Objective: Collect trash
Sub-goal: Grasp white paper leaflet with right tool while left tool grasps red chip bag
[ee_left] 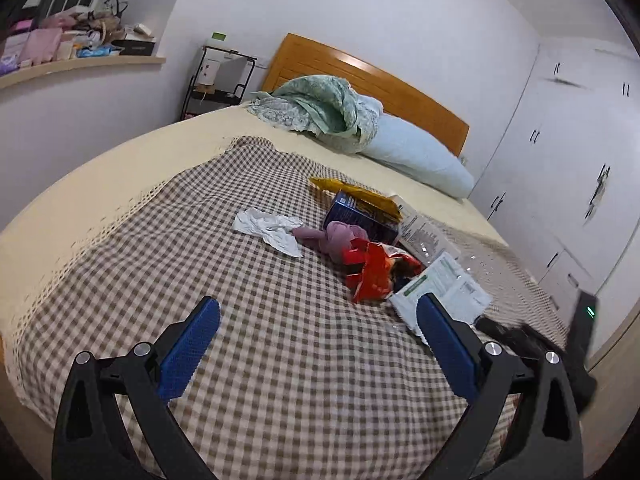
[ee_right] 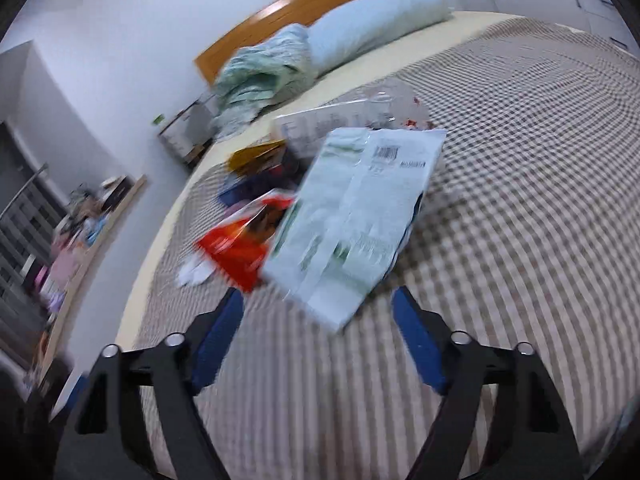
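Observation:
A pile of trash lies on the checked cloth (ee_left: pixel 260 340) on the bed. It holds a crumpled white paper (ee_left: pixel 270 229), a purple wad (ee_left: pixel 336 238), a red wrapper (ee_left: pixel 374 272), a blue box (ee_left: pixel 360 216), a yellow packet (ee_left: pixel 356 194) and a white-green packet (ee_left: pixel 444 288). My left gripper (ee_left: pixel 318 314) is open and empty, short of the pile. My right gripper (ee_right: pixel 318 304) is open, just in front of the white-green packet (ee_right: pixel 352 216), with the red wrapper (ee_right: pixel 244 244) to its left. This view is blurred.
A green blanket (ee_left: pixel 320 108) and a pale blue pillow (ee_left: pixel 420 156) lie by the wooden headboard (ee_left: pixel 372 80). A cluttered shelf (ee_left: pixel 80 60) runs along the left wall. White wardrobes (ee_left: pixel 560 140) stand on the right. A black device (ee_left: pixel 576 336), partly blurred, shows at the right.

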Action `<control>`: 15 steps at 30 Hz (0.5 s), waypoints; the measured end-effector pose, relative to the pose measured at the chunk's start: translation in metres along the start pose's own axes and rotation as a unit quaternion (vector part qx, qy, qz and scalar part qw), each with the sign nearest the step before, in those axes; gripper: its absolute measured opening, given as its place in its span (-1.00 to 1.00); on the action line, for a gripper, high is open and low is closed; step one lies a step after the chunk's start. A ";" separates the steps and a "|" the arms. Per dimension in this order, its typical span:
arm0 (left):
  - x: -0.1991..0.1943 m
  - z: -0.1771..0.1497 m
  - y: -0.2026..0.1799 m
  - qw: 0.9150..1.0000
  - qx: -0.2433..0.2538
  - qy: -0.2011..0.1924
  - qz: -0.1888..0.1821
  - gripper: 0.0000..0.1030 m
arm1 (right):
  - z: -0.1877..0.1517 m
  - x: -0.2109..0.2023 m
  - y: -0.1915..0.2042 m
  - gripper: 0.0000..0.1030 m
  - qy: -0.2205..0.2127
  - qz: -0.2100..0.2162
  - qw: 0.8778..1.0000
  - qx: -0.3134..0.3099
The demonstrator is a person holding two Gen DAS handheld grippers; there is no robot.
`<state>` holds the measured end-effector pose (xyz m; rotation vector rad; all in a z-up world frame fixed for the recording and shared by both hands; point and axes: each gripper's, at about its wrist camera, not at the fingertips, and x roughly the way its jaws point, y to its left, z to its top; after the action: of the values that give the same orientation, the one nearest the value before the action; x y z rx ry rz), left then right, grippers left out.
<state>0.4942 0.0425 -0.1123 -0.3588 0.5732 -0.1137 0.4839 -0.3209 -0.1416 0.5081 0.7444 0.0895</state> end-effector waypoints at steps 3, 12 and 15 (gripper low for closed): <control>0.022 -0.004 -0.002 0.999 0.007 0.037 0.006 0.86 | 0.013 0.042 -0.017 0.31 0.029 -0.023 0.998 0.047; 0.066 -0.010 0.006 0.995 0.015 0.096 0.033 0.86 | 0.027 0.010 -0.023 -0.99 -0.006 0.055 0.994 0.094; 0.078 -0.005 -0.013 0.993 0.072 0.082 0.034 0.86 | 0.045 -0.034 0.001 -0.99 -0.061 0.039 0.997 0.021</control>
<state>0.5566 0.0134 -0.1510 -0.1898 0.7342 -0.1183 0.4888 -0.3471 -0.0918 0.5773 0.6076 0.1158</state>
